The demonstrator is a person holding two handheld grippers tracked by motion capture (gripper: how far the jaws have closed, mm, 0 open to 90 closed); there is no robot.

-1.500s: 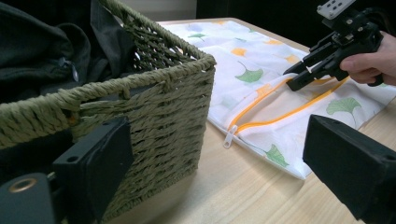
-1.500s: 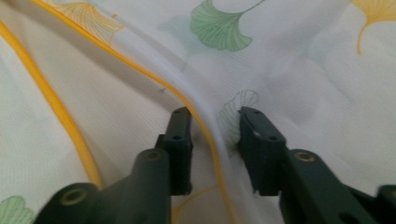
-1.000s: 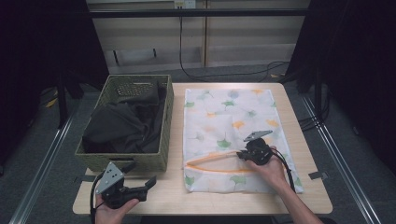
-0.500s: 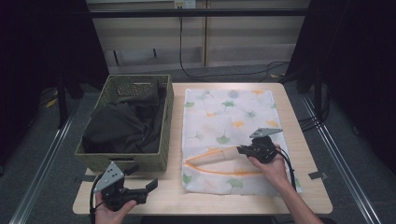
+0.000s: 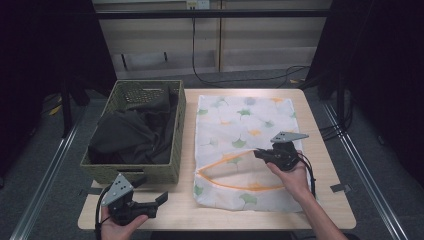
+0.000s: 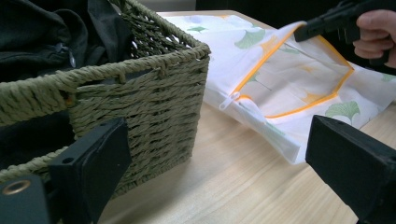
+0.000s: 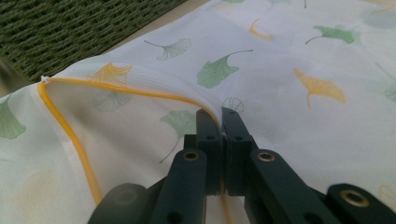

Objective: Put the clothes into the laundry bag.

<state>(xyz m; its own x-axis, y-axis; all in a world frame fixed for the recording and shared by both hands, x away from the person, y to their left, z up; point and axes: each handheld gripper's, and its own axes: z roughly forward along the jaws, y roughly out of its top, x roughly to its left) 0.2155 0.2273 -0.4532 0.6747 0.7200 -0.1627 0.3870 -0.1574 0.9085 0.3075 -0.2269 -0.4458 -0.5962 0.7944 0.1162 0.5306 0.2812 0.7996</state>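
Observation:
A white mesh laundry bag (image 5: 245, 120) printed with ginkgo leaves lies on the table right of a woven green basket (image 5: 132, 172) that holds dark clothes (image 5: 127, 132). My right gripper (image 5: 261, 154) is shut on the bag's orange-trimmed upper edge (image 7: 140, 91) and holds it lifted, so the bag's mouth (image 5: 232, 172) gapes. In the right gripper view the jaws pinch the fabric edge (image 7: 219, 122) between them. My left gripper (image 5: 156, 202) rests open near the table's front left corner, empty, its jaws pointing at the basket (image 6: 154, 98) and bag (image 6: 280, 84).
The wooden table (image 5: 320, 200) has bare strips along its front and right edges. A zipper pull (image 6: 230, 99) hangs at the bag's left corner. Cables (image 5: 220, 77) lie on the floor behind the table.
My right gripper has risen, lifting the bag's upper edge and widening the mouth. The left gripper has stayed put.

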